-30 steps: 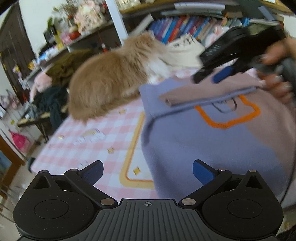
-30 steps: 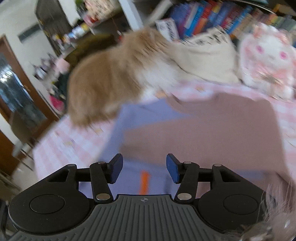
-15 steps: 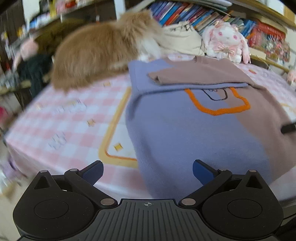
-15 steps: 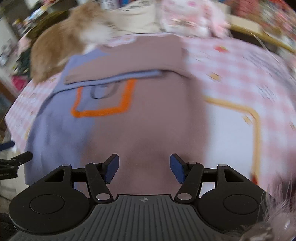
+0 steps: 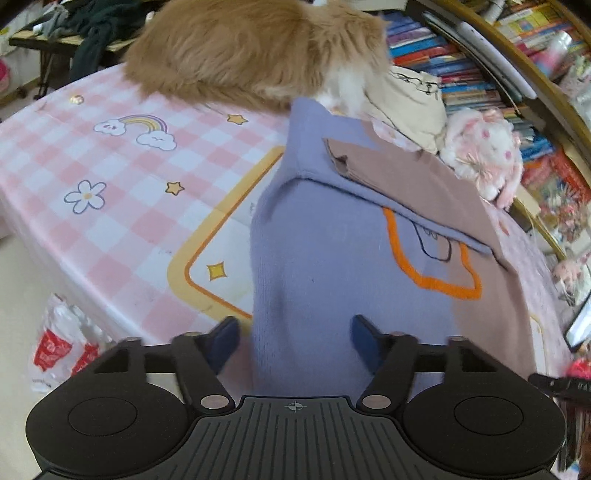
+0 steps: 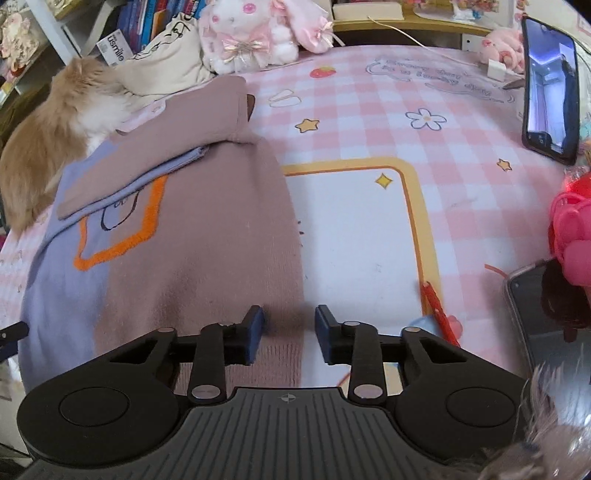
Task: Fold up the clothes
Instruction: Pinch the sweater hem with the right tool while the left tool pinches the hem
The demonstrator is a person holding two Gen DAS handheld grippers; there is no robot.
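Observation:
A lilac and mauve sweater [image 5: 332, 266] with an orange outline lies flat on the pink checked tablecloth [image 5: 110, 177], its sleeves folded across the top. My left gripper [image 5: 295, 339] is at the near left hem corner. Its jaws are closing with the lilac hem between them, and the pads are clear of the cloth. In the right wrist view the sweater [image 6: 192, 266] fills the left half. My right gripper [image 6: 289, 332] straddles the near right hem corner, its jaws closing around the mauve edge without pressing on it.
A long-haired ginger cat [image 5: 251, 48] sits on the table at the sweater's far left corner. Behind it are a cream bag [image 5: 406, 110], a plush rabbit [image 6: 251, 33] and bookshelves. Two phones [image 6: 550, 92] [image 6: 532, 317] and a red pen [image 6: 439, 314] lie to the right.
Both grippers came down from the folded sleeves to the sweater's near hem, left to the lilac corner, right to the mauve corner. Both sets of jaws have narrowed.

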